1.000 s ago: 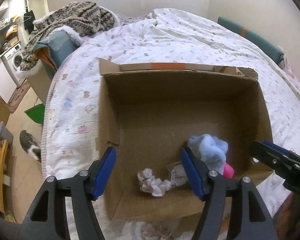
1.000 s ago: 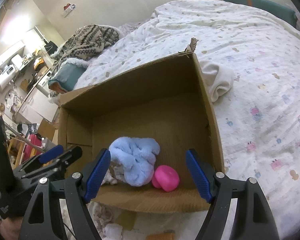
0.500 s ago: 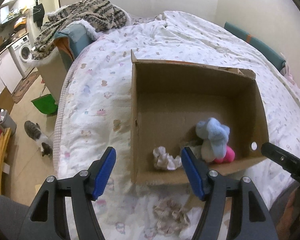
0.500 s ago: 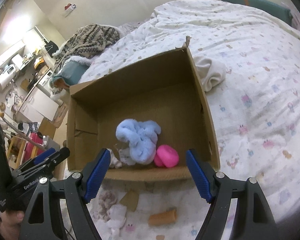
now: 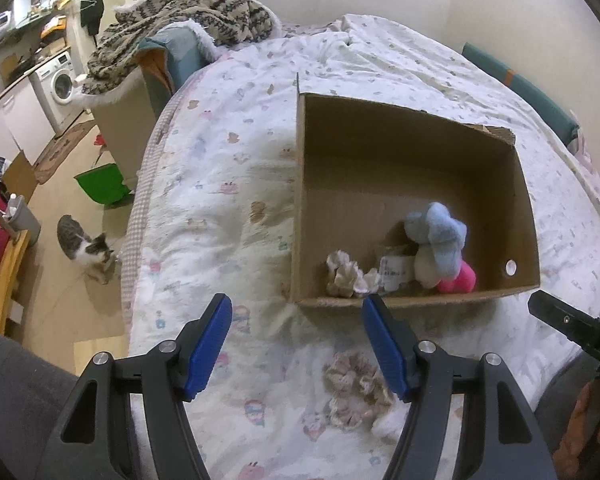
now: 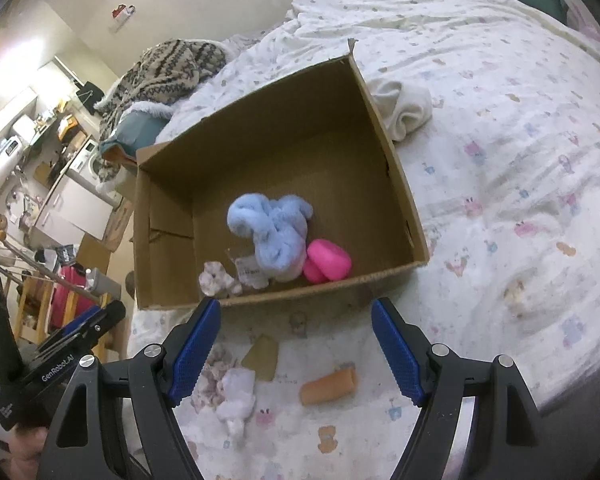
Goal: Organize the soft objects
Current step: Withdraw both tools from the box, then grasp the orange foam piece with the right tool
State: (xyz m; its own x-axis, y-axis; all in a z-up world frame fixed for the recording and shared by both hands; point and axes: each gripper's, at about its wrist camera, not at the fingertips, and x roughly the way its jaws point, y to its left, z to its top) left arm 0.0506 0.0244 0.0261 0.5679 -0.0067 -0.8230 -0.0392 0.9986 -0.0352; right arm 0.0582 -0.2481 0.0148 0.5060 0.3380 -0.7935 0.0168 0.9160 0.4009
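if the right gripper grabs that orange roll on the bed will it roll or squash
The orange roll looks like soft rolled fabric, so it would probably squash. Lying sideways on the quilt, a nudge might turn it slightly. It seems light.

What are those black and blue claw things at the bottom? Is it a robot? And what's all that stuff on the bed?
No robot: a person holds one pair of tongs in each hand, each with a camera looking along it. One picture comes from the left tongs, the other from the right tongs. Both are open and hold nothing. On the bed stands a cardboard box holding a blue plush toy, a pink toy and a scrunchie. Another scrunchie and an orange roll lie outside.
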